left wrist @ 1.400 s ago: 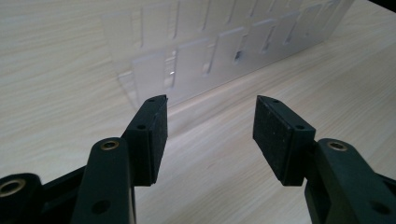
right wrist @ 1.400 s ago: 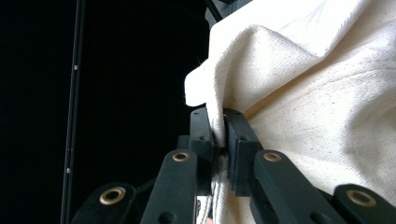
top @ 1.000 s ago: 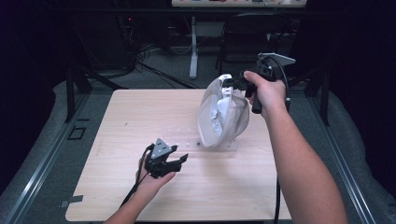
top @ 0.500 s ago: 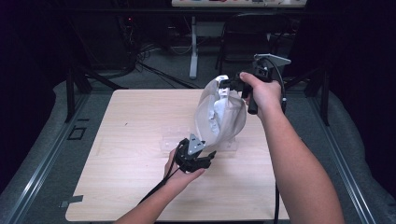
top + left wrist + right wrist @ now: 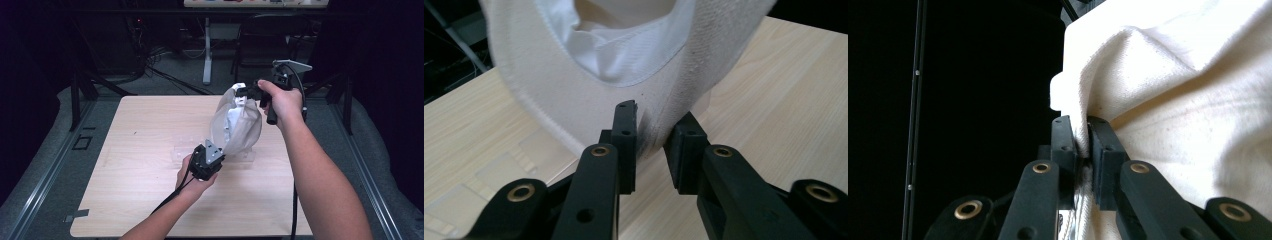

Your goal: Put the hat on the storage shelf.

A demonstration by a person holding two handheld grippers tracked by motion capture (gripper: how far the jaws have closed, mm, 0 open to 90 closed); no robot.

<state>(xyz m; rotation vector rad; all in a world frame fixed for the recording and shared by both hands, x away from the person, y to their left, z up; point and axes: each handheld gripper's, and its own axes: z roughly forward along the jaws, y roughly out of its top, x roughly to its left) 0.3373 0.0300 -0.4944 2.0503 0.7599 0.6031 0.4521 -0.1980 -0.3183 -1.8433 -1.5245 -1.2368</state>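
A cream cloth bag (image 5: 241, 125) with a white lining hangs above the wooden table (image 5: 145, 125). My right gripper (image 5: 241, 93) holds it up at its top edge, jaws shut on a fold of the cloth (image 5: 1188, 100). My left gripper (image 5: 224, 149) is at the bag's lower edge. Its jaws have just been closing, and in the left gripper view a fold of the cloth (image 5: 574, 95) is pinched between its pads (image 5: 626, 130). The bag's mouth faces the left gripper, showing the white lining (image 5: 619, 55).
A clear plastic piece (image 5: 184, 152) lies flat on the table under the bag. Behind the table are a dark chair (image 5: 270, 40), a white stand leg (image 5: 206, 55) and cables on the floor. A metal rail (image 5: 45, 170) runs along the table's left.
My left gripper has travelled right and away from the person, from the table's near middle up to the bag's lower edge, and its jaws have come together on the cloth. The right hand has stayed put.
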